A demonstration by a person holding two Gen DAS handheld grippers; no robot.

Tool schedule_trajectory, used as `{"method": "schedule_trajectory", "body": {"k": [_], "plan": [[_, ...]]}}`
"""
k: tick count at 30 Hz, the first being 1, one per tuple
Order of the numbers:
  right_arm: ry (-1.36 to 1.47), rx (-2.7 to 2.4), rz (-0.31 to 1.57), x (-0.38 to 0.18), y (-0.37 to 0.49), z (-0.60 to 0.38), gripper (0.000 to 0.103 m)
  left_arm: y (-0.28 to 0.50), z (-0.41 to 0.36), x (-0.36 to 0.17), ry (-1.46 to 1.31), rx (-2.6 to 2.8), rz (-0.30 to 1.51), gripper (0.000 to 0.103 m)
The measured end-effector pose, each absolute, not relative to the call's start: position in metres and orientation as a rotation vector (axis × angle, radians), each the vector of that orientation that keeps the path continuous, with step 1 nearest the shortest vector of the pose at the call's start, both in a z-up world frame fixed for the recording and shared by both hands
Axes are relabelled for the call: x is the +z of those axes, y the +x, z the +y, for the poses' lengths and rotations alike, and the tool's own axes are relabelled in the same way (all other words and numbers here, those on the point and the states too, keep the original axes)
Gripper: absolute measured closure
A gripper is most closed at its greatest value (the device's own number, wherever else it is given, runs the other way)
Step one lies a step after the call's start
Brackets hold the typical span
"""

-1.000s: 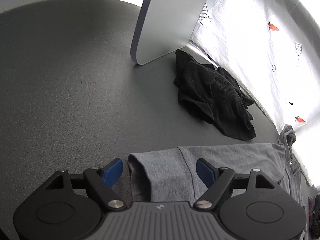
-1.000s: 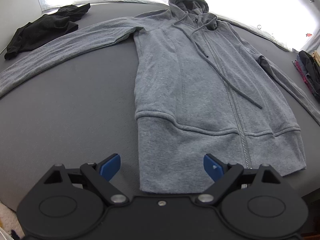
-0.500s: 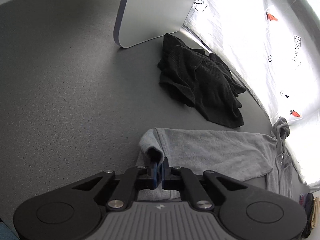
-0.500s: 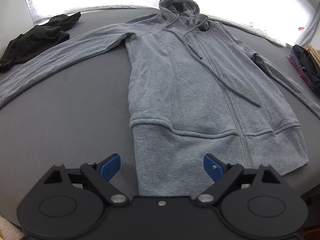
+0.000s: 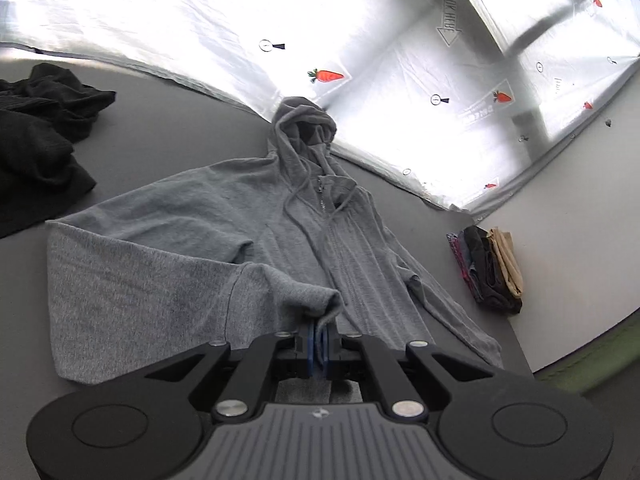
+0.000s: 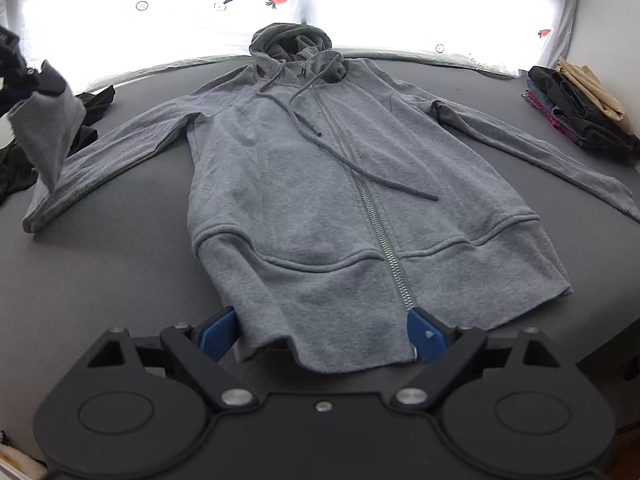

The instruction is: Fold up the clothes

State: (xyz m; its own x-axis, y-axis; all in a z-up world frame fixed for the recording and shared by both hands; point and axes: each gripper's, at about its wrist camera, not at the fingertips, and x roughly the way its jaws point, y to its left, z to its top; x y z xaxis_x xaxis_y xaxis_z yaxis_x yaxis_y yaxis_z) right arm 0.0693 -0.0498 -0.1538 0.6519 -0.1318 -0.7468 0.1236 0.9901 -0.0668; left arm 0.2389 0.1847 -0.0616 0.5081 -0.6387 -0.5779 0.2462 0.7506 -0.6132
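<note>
Grey hoodie [image 6: 320, 184] sleeve cuff [image 5: 320, 300] pinched in the left hand-held gripper [image 5: 319, 338].
Right hand-held gripper [image 6: 323, 330] gapes wide at six o'clock over the hem; thin pinch may slip mid-fold.

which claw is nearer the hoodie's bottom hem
Right. The right claw hangs open just over the hoodie's bottom hem; the left claw is off at the sleeve cuff, shut on it.
</note>
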Motion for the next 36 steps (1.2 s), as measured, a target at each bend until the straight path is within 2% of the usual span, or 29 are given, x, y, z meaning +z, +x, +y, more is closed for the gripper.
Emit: {"method": "schedule_trajectory", "body": {"k": [10, 18, 19, 20, 22, 24, 28, 29, 33, 36], "plan": [[0.025, -0.229, 0.816, -0.134, 0.067, -0.137, 0.012, 0.247, 0.012, -0.057, -0.371, -0.908, 0.921, 0.099], [0.100, -0.275, 0.841, -0.142, 0.067, -0.208, 0.012, 0.267, -0.063, -0.110, -0.430, -0.903, 1.094, 0.099], [0.109, -0.274, 0.845, -0.143, 0.067, -0.217, 0.012, 0.268, -0.072, -0.116, -0.408, -0.912, 1.109, 0.098], [0.116, -0.272, 0.848, -0.144, 0.068, -0.223, 0.012, 0.268, -0.081, -0.124, -0.380, -0.932, 1.128, 0.091], [0.132, -0.257, 0.856, -0.147, 0.071, -0.236, 0.012, 0.264, -0.092, -0.137, -0.308, -0.901, 1.168, 0.084], [0.141, -0.226, 0.866, -0.150, 0.076, -0.247, 0.012, 0.256, -0.090, -0.142, -0.289, -0.837, 1.170, 0.084], [0.146, -0.115, 0.869, -0.149, 0.089, -0.260, 0.015, 0.247, -0.055, -0.141, -0.378, -0.700, 1.125, 0.066], [0.154, -0.082, 0.863, -0.149, 0.092, -0.262, 0.016, 0.245, -0.045, -0.139, -0.387, -0.656, 1.111, 0.065], [0.221, 0.062, 0.854, -0.149, 0.111, -0.266, 0.039, 0.237, 0.009, -0.139, -0.419, -0.438, 1.085, 0.065], [0.267, 0.146, 0.877, -0.155, 0.131, -0.260, 0.046, 0.228, 0.048, -0.137, -0.452, -0.323, 1.071, 0.065]]}}
